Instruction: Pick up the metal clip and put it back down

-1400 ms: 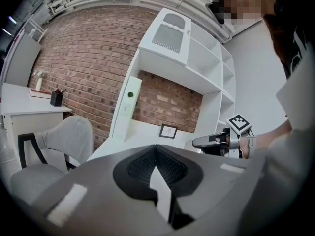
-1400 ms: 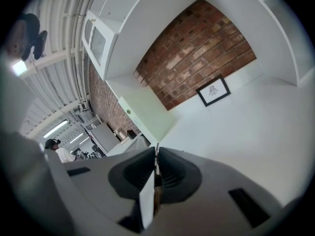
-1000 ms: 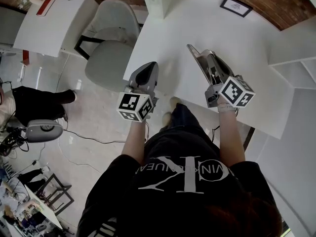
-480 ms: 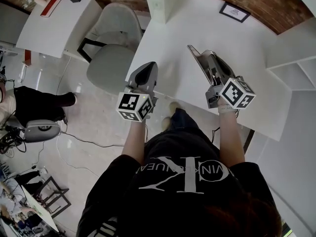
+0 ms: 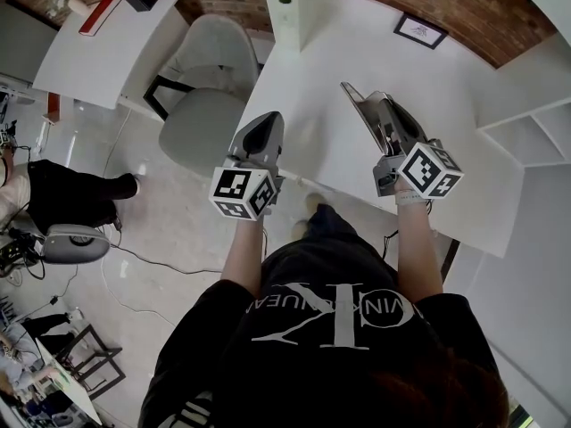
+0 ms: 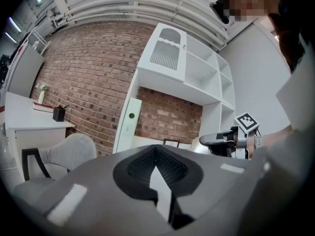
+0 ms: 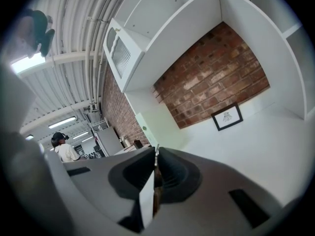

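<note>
I see no metal clip lying on the white table (image 5: 312, 69). My right gripper (image 5: 346, 86) is held above the table's middle with its jaws pressed together. In the right gripper view a thin metallic sliver, which looks like the metal clip (image 7: 156, 151), pokes out between the shut jaws of that gripper (image 7: 155, 168). My left gripper (image 5: 270, 116) hovers over the table's near left edge. Its jaws are closed with nothing between them in the left gripper view (image 6: 156, 154). Both grippers point level, toward the brick wall.
A small framed picture (image 5: 420, 30) stands at the back of the table. A white post with a green dot (image 5: 285, 3) rises at the far left corner. A grey chair (image 5: 210, 78) sits left of the table, and white shelves (image 5: 526, 132) stand on the right.
Both grippers stay where they were. Only the head view has shifted slightly.
</note>
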`<state>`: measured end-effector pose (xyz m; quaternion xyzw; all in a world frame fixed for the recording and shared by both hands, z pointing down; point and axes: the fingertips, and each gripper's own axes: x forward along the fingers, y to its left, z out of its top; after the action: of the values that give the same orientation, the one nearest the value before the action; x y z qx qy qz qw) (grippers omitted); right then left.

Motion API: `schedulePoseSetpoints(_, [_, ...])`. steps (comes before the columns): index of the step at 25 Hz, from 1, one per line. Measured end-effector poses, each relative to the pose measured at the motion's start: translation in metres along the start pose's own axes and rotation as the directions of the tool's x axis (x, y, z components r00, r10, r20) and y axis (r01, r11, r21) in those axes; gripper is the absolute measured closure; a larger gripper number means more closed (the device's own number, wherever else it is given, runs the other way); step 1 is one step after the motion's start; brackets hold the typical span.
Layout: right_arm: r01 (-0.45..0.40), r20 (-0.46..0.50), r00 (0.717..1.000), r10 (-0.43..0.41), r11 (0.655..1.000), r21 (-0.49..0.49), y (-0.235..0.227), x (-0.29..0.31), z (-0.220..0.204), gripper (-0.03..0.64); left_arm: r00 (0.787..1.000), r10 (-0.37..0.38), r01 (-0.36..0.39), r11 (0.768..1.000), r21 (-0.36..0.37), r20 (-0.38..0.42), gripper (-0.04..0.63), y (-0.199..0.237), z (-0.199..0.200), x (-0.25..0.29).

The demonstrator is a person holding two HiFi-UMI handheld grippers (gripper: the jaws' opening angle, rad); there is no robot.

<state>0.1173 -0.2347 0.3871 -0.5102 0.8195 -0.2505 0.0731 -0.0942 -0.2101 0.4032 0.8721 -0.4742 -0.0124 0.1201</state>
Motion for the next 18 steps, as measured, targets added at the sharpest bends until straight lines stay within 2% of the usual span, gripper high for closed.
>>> schedulePoseSetpoints(18, [-0.027, 0.054, 0.998, 0.03, 0.998, -0.05, 0.025, 0.002, 0.026, 0.583, 0.997, 0.033, -0.033, 0.999, 0.011, 0.063, 0.584, 0.014, 0.029, -0.011])
